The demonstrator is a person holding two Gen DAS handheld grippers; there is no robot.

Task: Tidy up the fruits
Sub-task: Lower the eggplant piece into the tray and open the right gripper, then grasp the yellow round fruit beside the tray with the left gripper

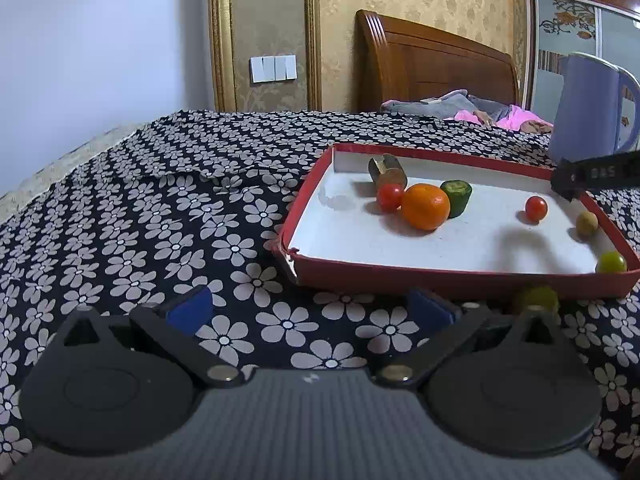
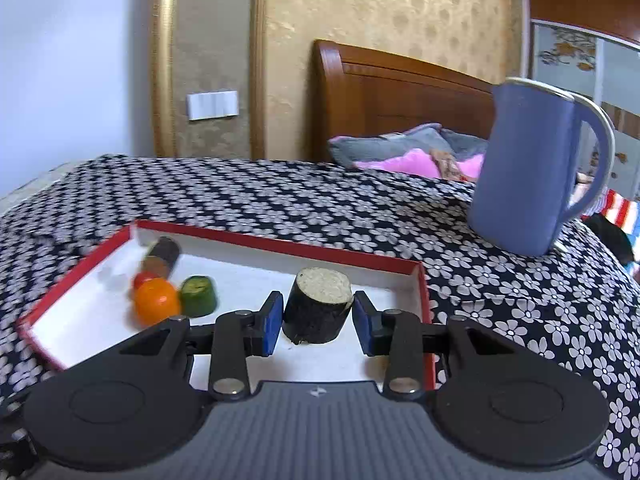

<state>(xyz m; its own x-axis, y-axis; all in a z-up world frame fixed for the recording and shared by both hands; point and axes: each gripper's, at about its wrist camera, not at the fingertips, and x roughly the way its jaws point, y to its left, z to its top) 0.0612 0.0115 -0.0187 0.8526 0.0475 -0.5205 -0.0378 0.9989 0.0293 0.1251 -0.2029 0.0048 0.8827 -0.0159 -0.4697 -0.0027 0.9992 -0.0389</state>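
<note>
Right now right gripper point(image 2: 318, 318) pads sitting apart, flanking dark cylinder piece point(image 2: 318, 310) inside red tray point(image 2: 280, 245); contact unclear. Left gripper point(image 1: 310, 312) gaping wide over floral cloth point(image 1: 160, 216). Orange point(image 1: 425, 212) lying at one o'clock from it; blue jug point(image 2: 524, 168) standing at two o'clock.

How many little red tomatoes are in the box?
2. One red tomato touches the orange's left side; the other tomato sits alone toward the right of the red tray. More could be hidden.

red-rimmed cardboard tray point(image 1: 460, 280) on flowered black bedspread point(image 1: 160, 208) | round orange tangerine point(image 1: 425, 206) inside tray | tall blue plastic jug point(image 2: 528, 168) at tray's 1 o'clock
</note>
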